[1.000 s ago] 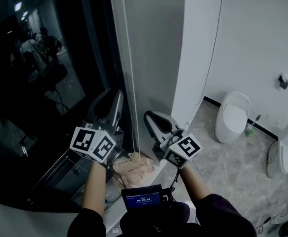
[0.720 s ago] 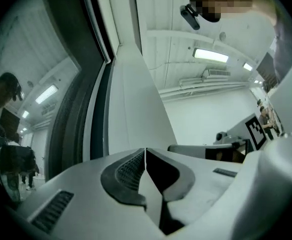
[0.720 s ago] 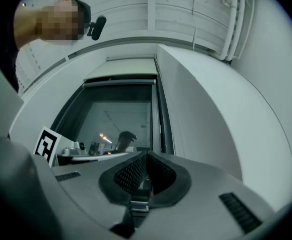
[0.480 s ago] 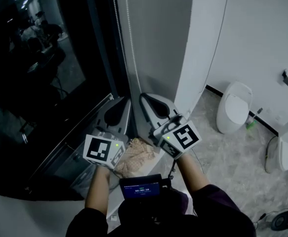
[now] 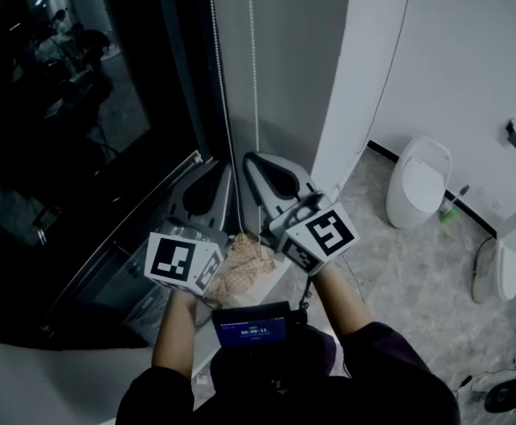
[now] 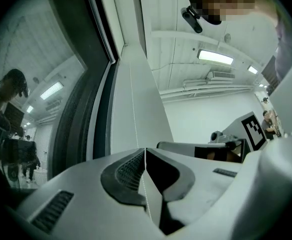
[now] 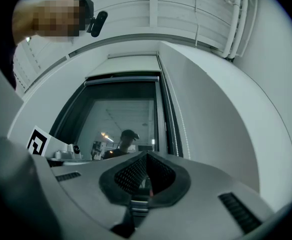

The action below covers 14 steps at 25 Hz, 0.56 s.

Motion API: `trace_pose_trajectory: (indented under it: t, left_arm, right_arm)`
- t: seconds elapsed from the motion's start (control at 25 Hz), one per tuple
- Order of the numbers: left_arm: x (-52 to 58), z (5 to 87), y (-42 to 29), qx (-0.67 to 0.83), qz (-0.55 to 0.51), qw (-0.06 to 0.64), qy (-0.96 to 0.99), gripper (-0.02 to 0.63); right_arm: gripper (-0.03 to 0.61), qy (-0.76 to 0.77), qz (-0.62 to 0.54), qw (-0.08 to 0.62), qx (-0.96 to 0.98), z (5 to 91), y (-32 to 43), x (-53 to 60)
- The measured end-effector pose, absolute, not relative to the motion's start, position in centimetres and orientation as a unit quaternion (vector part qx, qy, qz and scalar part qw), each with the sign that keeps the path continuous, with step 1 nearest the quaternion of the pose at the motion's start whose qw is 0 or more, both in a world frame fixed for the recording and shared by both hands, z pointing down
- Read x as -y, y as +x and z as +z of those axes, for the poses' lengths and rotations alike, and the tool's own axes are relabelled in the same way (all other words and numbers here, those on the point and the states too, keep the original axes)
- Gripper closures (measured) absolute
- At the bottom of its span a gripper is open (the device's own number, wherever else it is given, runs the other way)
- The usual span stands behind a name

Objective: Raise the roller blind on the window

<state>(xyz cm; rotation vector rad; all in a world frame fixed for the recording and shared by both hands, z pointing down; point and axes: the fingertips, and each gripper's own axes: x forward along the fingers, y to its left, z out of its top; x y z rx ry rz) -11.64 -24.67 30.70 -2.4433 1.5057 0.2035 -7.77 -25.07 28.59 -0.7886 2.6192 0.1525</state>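
Bead chain hangs in two strands along right edge of dark window. Left gripper clamped on one strand, which runs straight up out of its closed jaws. Right gripper just beside it, jaws pressed together, tips by second strand; grip on it unclear. Roller blind rolled along window's top edge. Crumpled cloth lies below both grippers.
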Motion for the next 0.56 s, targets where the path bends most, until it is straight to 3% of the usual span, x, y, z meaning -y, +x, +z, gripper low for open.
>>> trace_pose_trajectory:
  t: [0.56]
  left_arm:
    - [24.79,30.43,-11.79,-0.532,0.077,0.118,-0.835,0.595]
  right_arm:
    - [0.571,-0.261,0.057,0.220,-0.938,27.79,-7.18,24.31]
